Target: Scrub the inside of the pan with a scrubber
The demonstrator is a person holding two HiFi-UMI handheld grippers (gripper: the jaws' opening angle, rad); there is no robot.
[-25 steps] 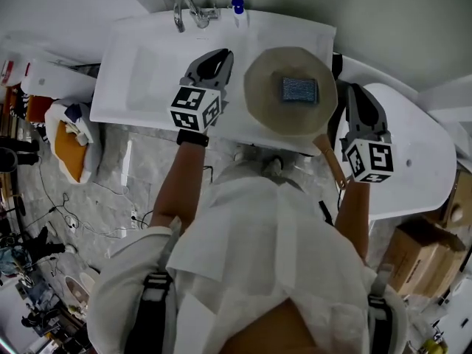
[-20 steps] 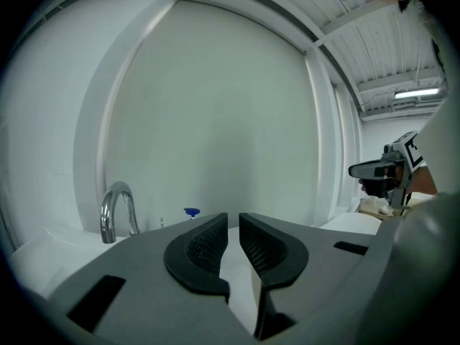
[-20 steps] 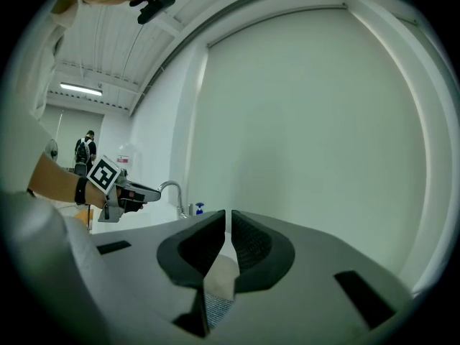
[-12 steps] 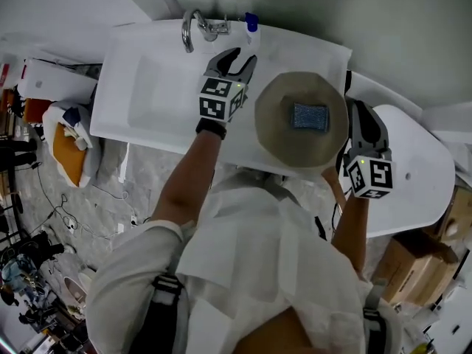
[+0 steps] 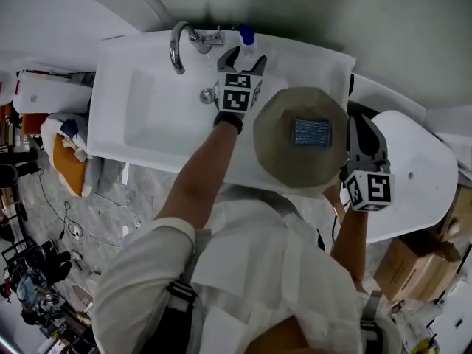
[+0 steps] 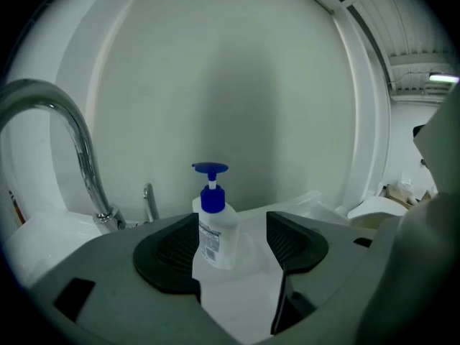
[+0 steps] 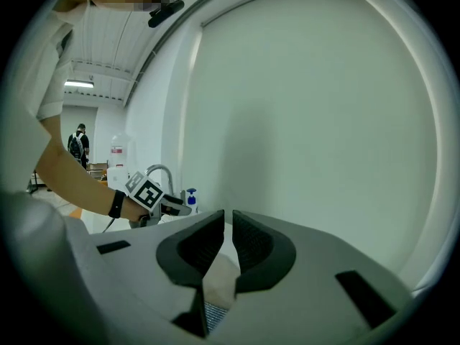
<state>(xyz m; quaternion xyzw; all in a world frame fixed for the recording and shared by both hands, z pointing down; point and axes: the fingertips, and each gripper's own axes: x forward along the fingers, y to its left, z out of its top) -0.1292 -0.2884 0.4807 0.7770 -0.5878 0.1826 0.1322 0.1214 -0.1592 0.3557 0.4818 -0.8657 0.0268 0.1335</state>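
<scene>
The left gripper point(image 5: 244, 56) has moved to the white sink's point(image 5: 140, 116) back ledge, jaws just opened astride the soap bottle point(image 6: 214, 225); the right gripper point(image 7: 227, 225), its nearly closed jaws just easing apart and empty, flanks the pan point(image 5: 274, 150) holding the scrubber point(image 5: 311, 132).

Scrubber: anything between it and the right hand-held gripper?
Only the pan rim. The scrubber lies uncovered inside; the right hand-held gripper, its empty jaws just beginning to open, is beside the pan.
</scene>
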